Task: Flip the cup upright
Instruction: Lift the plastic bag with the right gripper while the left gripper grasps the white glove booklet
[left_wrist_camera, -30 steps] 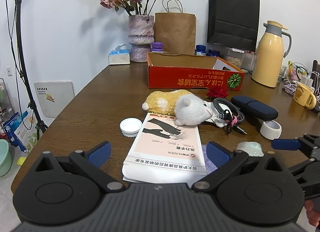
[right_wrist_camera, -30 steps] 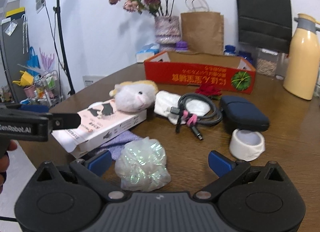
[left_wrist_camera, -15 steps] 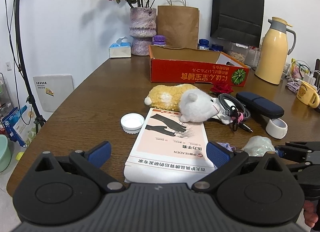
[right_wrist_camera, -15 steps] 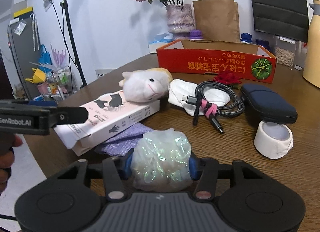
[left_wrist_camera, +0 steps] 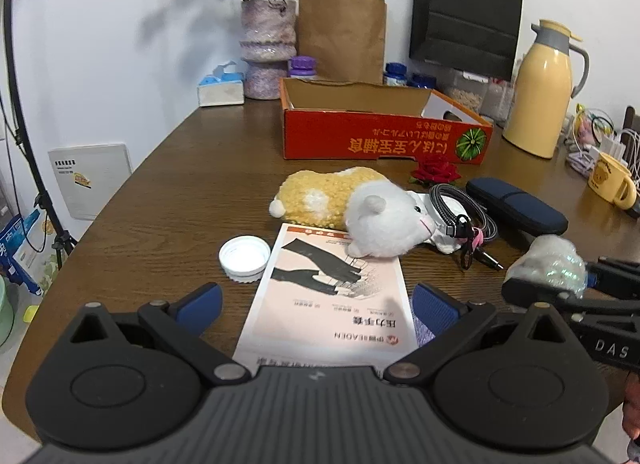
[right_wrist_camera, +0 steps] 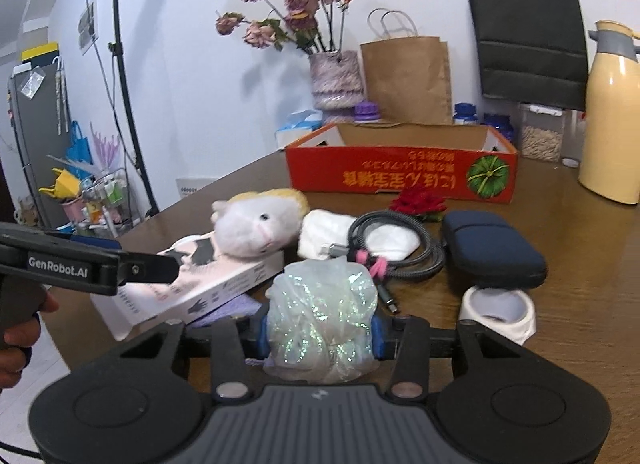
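The right gripper (right_wrist_camera: pixel 320 330) sits at the lower centre of the right wrist view. Its jaws are closing, and its blue pads (right_wrist_camera: pixel 262 334) press on both sides of the iridescent crinkled cup (right_wrist_camera: pixel 320 304), whose film bulges out above and below the pinch. The cup stands with its long axis roughly vertical in the frame, narrower and rounded at the top and wider at the bottom. Which end is the mouth cannot be told through the crumpled film. In the left wrist view the cup shows at the right edge, clamped and raised off the wooden table (left_wrist_camera: pixel 168 192), in front of the coiled cable (left_wrist_camera: pixel 460 204).

The left gripper (left_wrist_camera: pixel 316 304) fills the bottom of its own view with its blue-tipped fingers (left_wrist_camera: pixel 198 304) spread wide and holding nothing. A pink-and-white box (left_wrist_camera: pixel 332 296) lies on the table behind the gap, with a plush toy (left_wrist_camera: pixel 360 208) resting on its far end.
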Action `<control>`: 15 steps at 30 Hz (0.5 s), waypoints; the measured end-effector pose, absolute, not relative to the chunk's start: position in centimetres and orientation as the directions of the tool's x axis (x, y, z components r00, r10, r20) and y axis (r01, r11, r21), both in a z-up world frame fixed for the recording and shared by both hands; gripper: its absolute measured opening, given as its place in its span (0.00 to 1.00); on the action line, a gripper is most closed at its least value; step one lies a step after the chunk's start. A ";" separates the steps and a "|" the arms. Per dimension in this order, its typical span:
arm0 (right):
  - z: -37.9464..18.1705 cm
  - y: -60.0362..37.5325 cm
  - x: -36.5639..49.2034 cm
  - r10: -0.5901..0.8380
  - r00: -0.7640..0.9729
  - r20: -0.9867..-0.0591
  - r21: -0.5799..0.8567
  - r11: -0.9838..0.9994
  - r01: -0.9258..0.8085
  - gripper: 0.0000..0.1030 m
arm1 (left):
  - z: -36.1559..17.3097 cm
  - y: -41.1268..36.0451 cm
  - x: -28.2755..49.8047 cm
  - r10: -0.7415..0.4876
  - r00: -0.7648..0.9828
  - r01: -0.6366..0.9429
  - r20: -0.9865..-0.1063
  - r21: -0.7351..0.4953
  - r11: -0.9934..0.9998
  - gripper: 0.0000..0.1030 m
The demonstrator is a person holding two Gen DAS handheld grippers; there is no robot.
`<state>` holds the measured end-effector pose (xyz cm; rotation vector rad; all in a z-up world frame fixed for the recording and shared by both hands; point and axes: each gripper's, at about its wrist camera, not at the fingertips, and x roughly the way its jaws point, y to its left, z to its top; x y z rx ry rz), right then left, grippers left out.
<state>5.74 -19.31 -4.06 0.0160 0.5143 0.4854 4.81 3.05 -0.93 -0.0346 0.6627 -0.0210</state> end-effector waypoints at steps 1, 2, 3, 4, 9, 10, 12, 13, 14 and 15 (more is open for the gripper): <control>-4.0 -19.5 5.9 0.444 0.766 -0.465 0.132 0.890 -0.436 0.42 | -0.8 2.9 5.1 -0.030 0.782 0.012 -0.623 -0.034 0.999 1.00; -4.0 -19.7 6.0 0.440 0.770 -0.463 0.132 0.893 -0.431 0.42 | -0.7 2.8 5.4 -0.032 0.775 0.017 -0.631 -0.029 0.999 1.00; -4.0 -19.8 6.1 0.436 0.773 -0.460 0.131 0.895 -0.427 0.42 | -0.6 2.8 5.8 -0.033 0.768 0.022 -0.639 -0.026 0.999 1.00; -3.9 -20.0 6.2 0.433 0.777 -0.458 0.131 0.897 -0.422 0.42 | -0.6 2.7 6.0 -0.033 0.762 0.025 -0.647 -0.021 0.999 1.00; -3.9 -20.5 6.7 0.423 0.787 -0.449 0.131 0.903 -0.410 0.42 | -0.4 2.3 7.4 -0.034 0.723 0.045 -0.690 -0.002 0.999 1.00; -3.9 -20.6 6.7 0.422 0.789 -0.448 0.130 0.903 -0.409 0.42 | -0.5 2.1 7.7 -0.034 0.714 0.049 -0.699 0.002 0.999 1.00; -4.0 -20.7 6.9 0.422 0.789 -0.447 0.133 0.903 -0.408 0.42 | -0.6 1.8 8.2 -0.036 0.696 0.060 -0.717 0.009 0.998 1.00; -4.0 -20.7 7.0 0.423 0.789 -0.447 0.134 0.903 -0.408 0.42 | -0.6 1.6 8.5 -0.034 0.688 0.064 -0.725 0.014 0.998 1.00; -4.1 -20.7 7.0 0.423 0.788 -0.447 0.134 0.903 -0.408 0.42 | -0.7 1.4 8.7 -0.032 0.681 0.068 -0.732 0.019 0.998 1.00; -4.2 -20.8 7.1 0.423 0.788 -0.447 0.135 0.903 -0.408 0.42 | -0.8 1.2 9.0 -0.028 0.673 0.072 -0.739 0.028 0.997 1.00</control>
